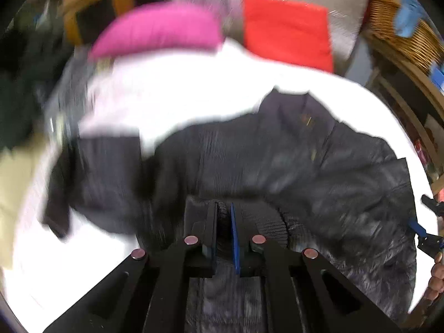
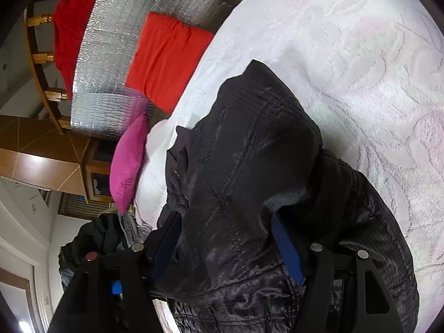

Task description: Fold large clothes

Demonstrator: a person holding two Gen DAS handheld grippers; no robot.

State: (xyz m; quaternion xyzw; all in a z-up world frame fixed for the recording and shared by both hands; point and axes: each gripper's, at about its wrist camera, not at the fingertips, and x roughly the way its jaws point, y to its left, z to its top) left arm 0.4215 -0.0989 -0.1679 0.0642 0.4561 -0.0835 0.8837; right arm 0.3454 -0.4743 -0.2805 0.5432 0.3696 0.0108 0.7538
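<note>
Your left gripper is pinched nearly closed on the ribbed knit hem of the black jacket, a fold of that stretchy band squeezed between its blue-faced pads. Your right gripper stands wide, its two blue pads on either side of a thick bunch of the same jacket; the glossy quilted shell fills the gap, but you cannot tell from this view whether the pads actually press it. The jacket is puffy and stitched in narrow horizontal channels, crumpled rather than flat, and it lies across the near part of the white bedspread, one sleeve trailing toward the bed's left edge in the left wrist view. The bedspread is soft, with a raised leafy pattern. Toward the head of the bed, a plump pink cushion and a flat red cushion rest against a silver, finely ribbed reflective sheet. A woven wicker basket sits beyond the bed's far right corner. The left wrist view is blurred.
</note>
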